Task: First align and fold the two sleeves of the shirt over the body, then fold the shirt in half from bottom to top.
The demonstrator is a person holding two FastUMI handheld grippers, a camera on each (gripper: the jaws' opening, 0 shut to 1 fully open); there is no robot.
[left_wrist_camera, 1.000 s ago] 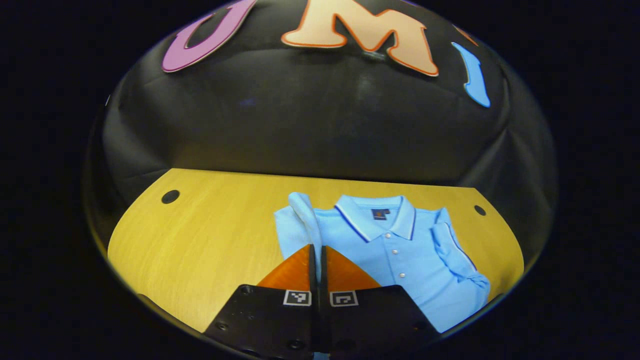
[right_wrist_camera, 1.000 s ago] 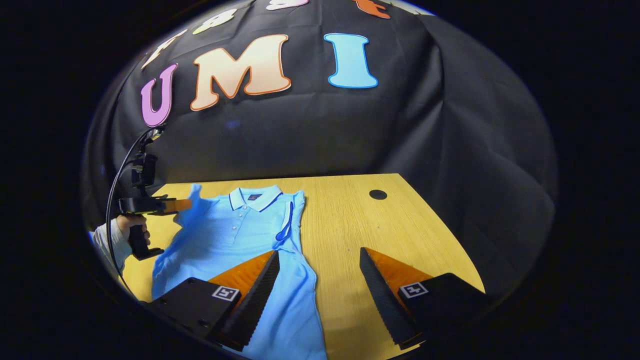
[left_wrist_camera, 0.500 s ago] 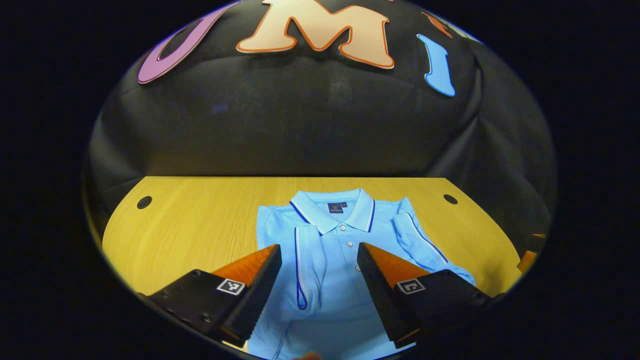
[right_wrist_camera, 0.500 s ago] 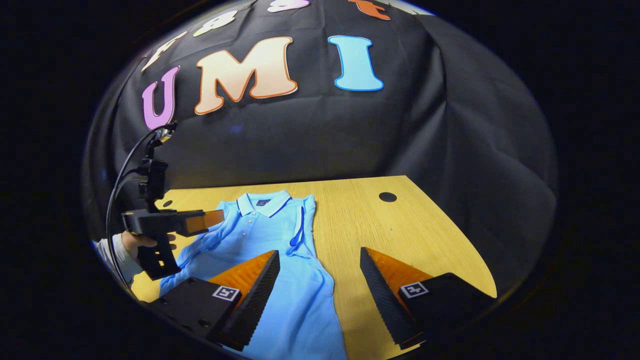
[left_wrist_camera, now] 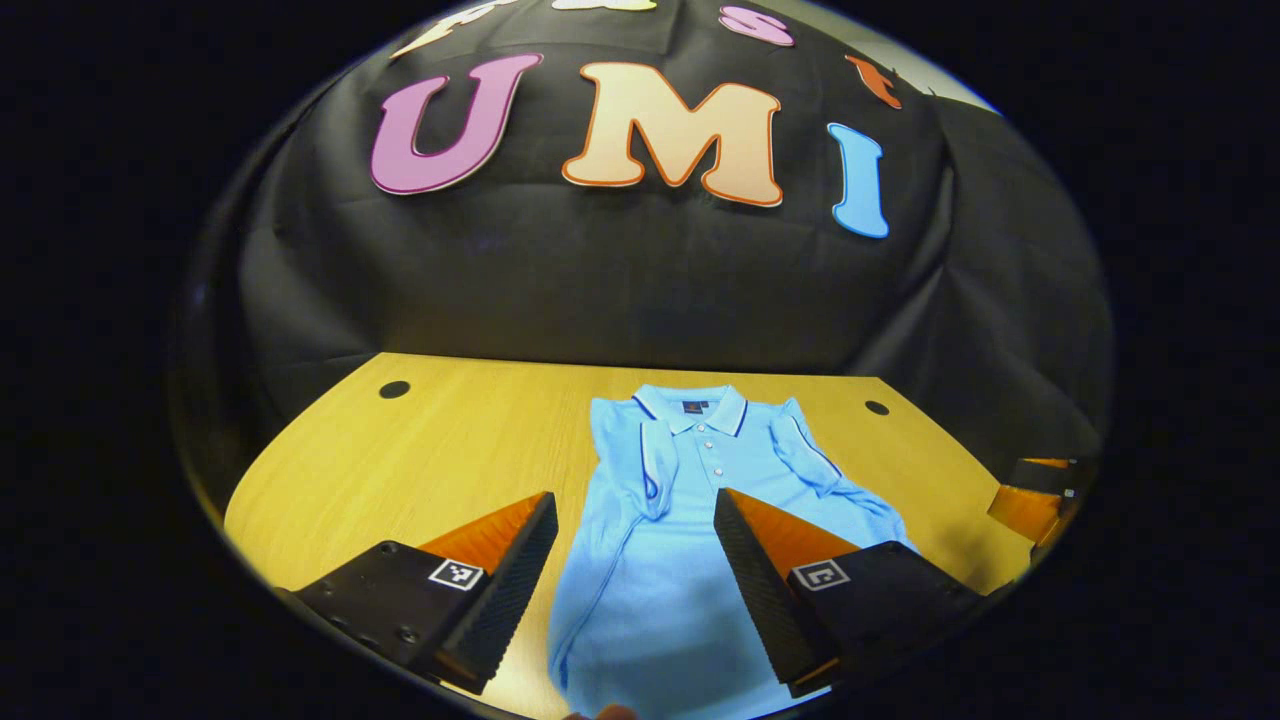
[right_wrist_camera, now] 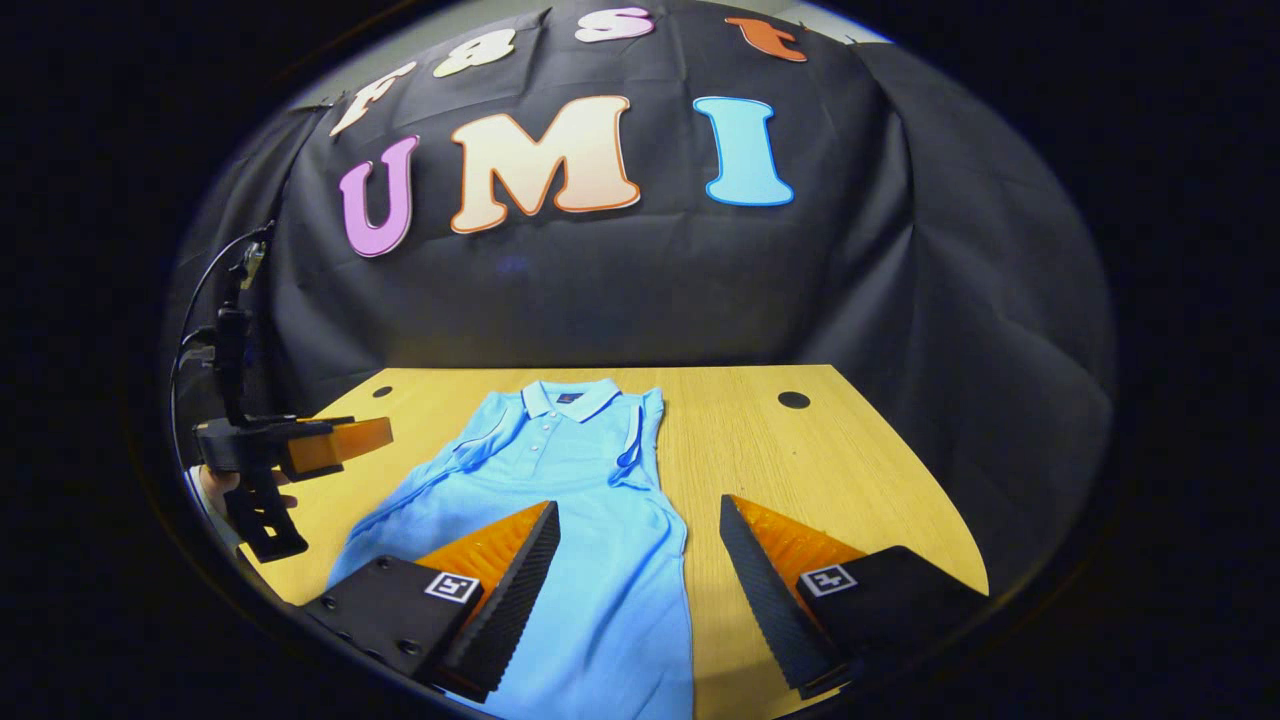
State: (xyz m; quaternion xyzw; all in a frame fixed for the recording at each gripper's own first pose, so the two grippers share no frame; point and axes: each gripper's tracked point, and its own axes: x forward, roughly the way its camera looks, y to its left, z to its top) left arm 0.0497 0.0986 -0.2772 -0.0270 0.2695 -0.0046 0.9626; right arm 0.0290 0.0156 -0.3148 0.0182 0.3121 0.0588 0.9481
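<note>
A light blue polo shirt (left_wrist_camera: 690, 520) lies flat on the wooden table (left_wrist_camera: 430, 460), collar toward the wall, with both short sleeves (left_wrist_camera: 655, 465) (left_wrist_camera: 805, 465) folded onto its body. In the left gripper view, my left gripper (left_wrist_camera: 632, 585) hovers open over the shirt's lower body with nothing between its fingers. The right gripper view has the shirt (right_wrist_camera: 560, 500) at centre left, and my right gripper (right_wrist_camera: 640, 590) is open above its lower right side. The left gripper (right_wrist_camera: 300, 450) appears there at the far left, held above the table beside the shirt.
The table (right_wrist_camera: 820, 470) has round cable holes near its back corners (left_wrist_camera: 394, 389) (left_wrist_camera: 877, 408) (right_wrist_camera: 794, 400). Bare wood lies left of the shirt in the left gripper view and right of it in the right gripper view. A cable (right_wrist_camera: 215, 310) rises from the left gripper.
The left gripper let go of the left sleeve, which now lies folded on the body, opened, and drew back toward the near edge. The right gripper pulled back slightly, still open.
</note>
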